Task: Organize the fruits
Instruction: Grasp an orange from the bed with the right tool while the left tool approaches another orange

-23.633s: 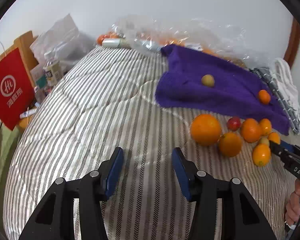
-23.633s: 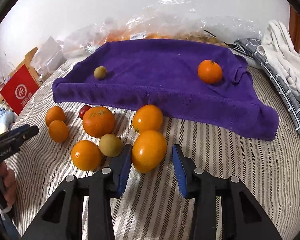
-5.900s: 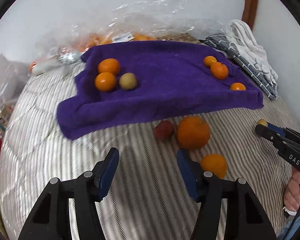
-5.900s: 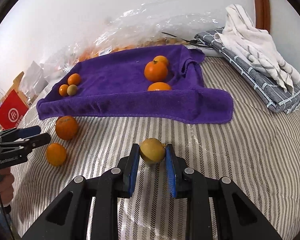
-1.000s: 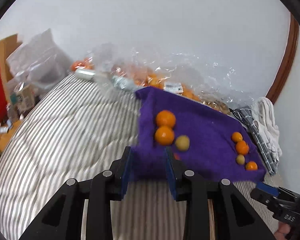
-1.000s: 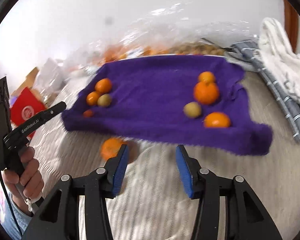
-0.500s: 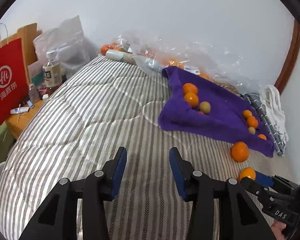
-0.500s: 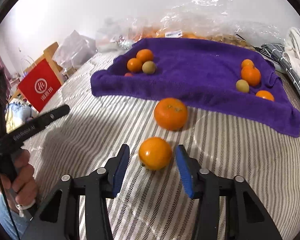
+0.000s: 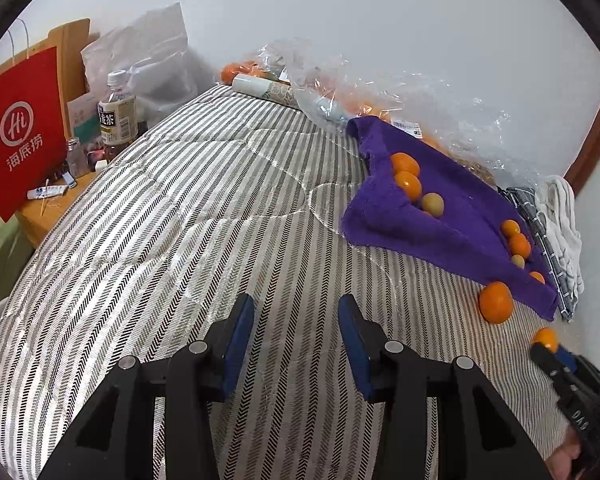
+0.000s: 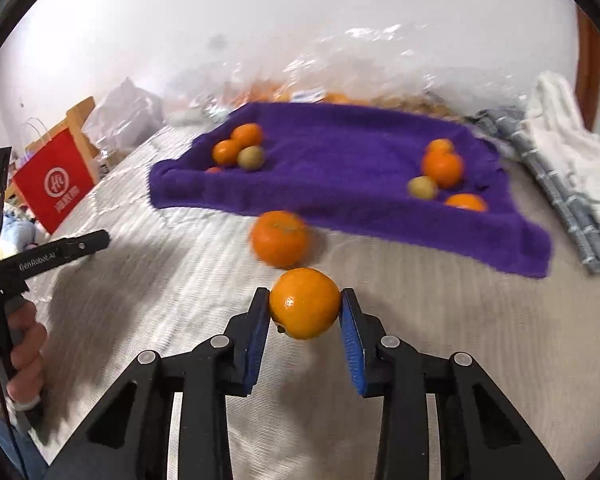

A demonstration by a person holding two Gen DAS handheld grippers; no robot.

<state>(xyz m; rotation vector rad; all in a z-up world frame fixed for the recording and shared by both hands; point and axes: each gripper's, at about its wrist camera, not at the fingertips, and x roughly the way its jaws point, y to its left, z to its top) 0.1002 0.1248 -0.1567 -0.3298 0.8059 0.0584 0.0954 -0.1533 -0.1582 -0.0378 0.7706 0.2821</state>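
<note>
- While the right tongs [image 10: 305, 312] have just been closing, a small orange [image 10: 304, 308] sits between their blue pads, both pads touching its sides, so I judge it gripped on the striped bed [image 10: 440, 320].
- From these tongs the purple towel [image 10: 340, 168] lies at twelve o'clock, its long axis running across the view from nine to three.
- A larger orange [image 10: 279, 238] rests on the bed just beyond the held one, at about eleven o'clock, close against the towel's near edge and straight in the way of a forward carry.
- On the towel, one cluster of fruit [image 10: 238, 148] gathers at ten o'clock and a second cluster [image 10: 440, 168] at one o'clock; the second looks the nearer to the right hand.
- The left tongs [image 9: 296, 334] stand narrowly apart with nothing between them, over bare bedding; in their view the towel [image 9: 460, 216] lies off at two o'clock and the larger orange [image 9: 496, 302] at three.
- The right hand is plainly the nearer to both loose fruit and towel, so the coming move probably turns on lifting the held orange over or around its neighbour towards one o'clock.
- The round fruit may roll on the soft bedding if bumped.
</note>
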